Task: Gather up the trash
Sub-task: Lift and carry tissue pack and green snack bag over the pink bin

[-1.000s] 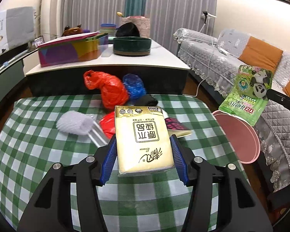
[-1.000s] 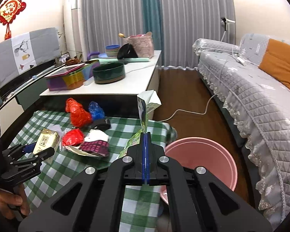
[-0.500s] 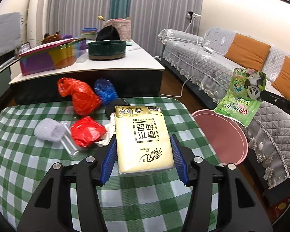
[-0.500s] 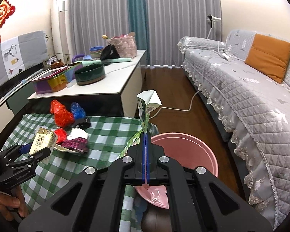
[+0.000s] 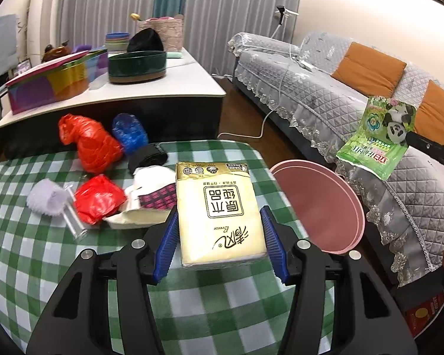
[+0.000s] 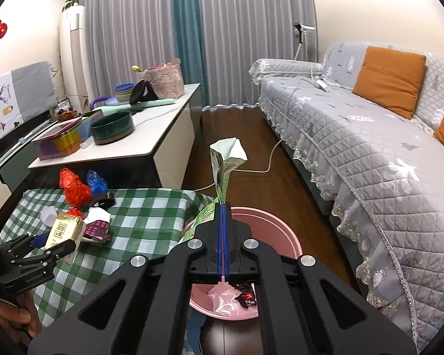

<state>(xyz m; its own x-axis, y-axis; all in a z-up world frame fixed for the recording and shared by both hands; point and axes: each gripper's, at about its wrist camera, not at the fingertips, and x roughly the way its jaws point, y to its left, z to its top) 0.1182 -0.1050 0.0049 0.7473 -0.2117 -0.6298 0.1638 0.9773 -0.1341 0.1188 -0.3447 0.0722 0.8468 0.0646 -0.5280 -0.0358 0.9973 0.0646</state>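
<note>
While both loads hang near the round pink plastic bin [image 6: 284, 236] beside the green-checked table [image 5: 20, 245], two risks stand out. Left hand-held gripper [image 5: 219, 241] clamps the one yellow tissue pack [image 5: 219, 210], above the table edge: released here, it likely misses the bin. Right hand-held gripper [image 6: 223, 238], pinched together on the one green panda-print wrapper [image 5: 379, 136], holds over the bin; the limp foil could drift outside. Still on the table: two red bags, one blue.
</note>
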